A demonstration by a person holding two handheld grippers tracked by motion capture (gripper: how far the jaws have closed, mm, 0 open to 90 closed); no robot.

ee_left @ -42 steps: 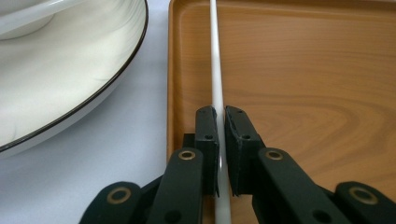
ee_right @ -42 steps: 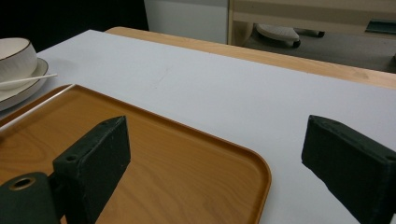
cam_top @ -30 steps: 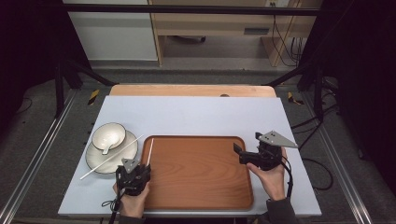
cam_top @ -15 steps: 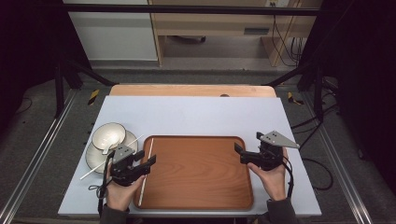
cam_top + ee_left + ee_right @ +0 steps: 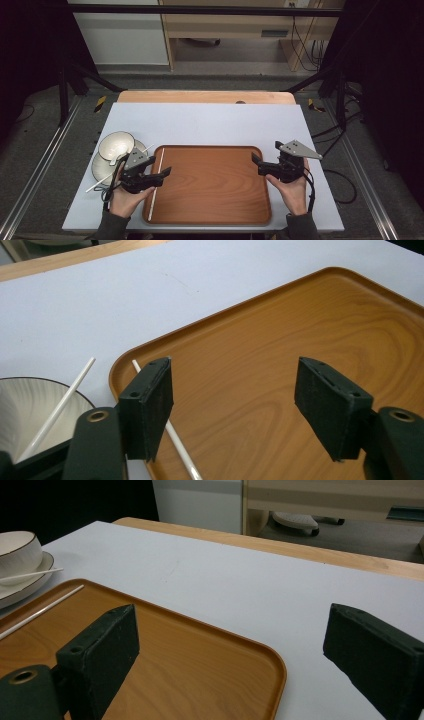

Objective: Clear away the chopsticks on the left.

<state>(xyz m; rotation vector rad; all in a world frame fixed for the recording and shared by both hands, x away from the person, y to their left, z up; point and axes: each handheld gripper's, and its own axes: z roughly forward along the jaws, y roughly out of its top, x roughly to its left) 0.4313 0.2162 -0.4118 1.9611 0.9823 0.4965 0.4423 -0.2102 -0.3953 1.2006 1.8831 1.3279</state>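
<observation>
A brown wooden tray (image 5: 210, 185) lies in the middle of the white table top. One white chopstick (image 5: 158, 175) lies along the tray's left side, also seen as the chopstick (image 5: 175, 437) below my left gripper. My left gripper (image 5: 159, 167) hovers above it; its jaws have just been opening and stand open with nothing between them (image 5: 235, 375). A second chopstick (image 5: 107, 175) rests across the plate (image 5: 100, 170) that carries a cream bowl (image 5: 116, 145). My right gripper (image 5: 260, 166) is open over the tray's right edge, empty (image 5: 232, 630).
The plate and bowl (image 5: 17, 547) sit just left of the tray (image 5: 200, 670). A wooden strip (image 5: 205, 97) runs along the table's far edge. Black frame legs stand on the floor at both sides.
My left gripper has risen from the tray's left edge and opened its jaws, leaving the white chopstick lying on the tray. The right gripper has stayed where it was.
</observation>
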